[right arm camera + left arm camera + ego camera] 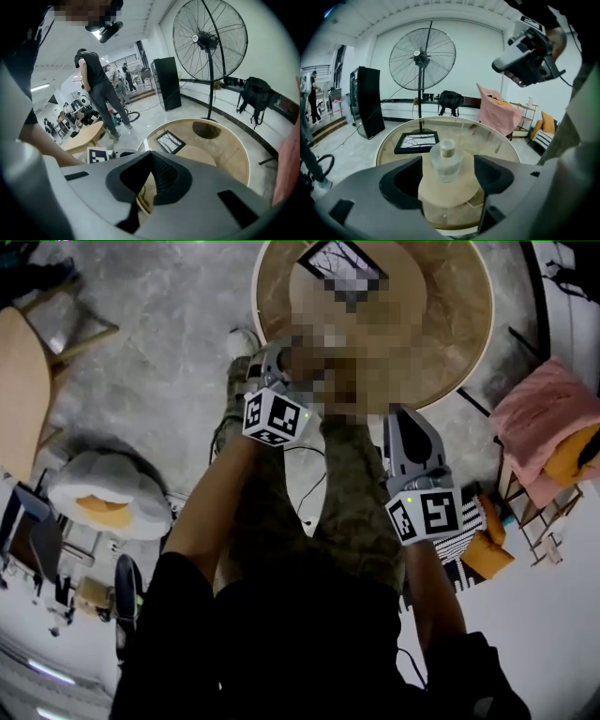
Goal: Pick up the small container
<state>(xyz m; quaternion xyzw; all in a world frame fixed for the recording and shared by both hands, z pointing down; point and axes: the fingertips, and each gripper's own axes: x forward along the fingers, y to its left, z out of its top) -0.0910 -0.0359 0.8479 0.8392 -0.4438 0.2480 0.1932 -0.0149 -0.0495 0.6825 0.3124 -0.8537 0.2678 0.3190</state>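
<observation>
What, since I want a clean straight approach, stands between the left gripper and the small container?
Nothing visible. The small container stands alone on the round wooden disc, framed by the open jaws of the left gripper; the picture frame lies beyond it.

- The camera on my head looks steeply down past my legs at my left claw [274, 362] and right claw [410, 427], with the round glass-topped wooden table [469, 343] at the top of its frame.
- My left claw's camera sits low, close to that table's near edge, and faces across it to a tall black pedestal fan [423, 57].
- My right claw's camera sits higher and farther back, looking down over the table toward the same fan.
- All three views share the table and the black-framed picture [323, 257] on it.
</observation>
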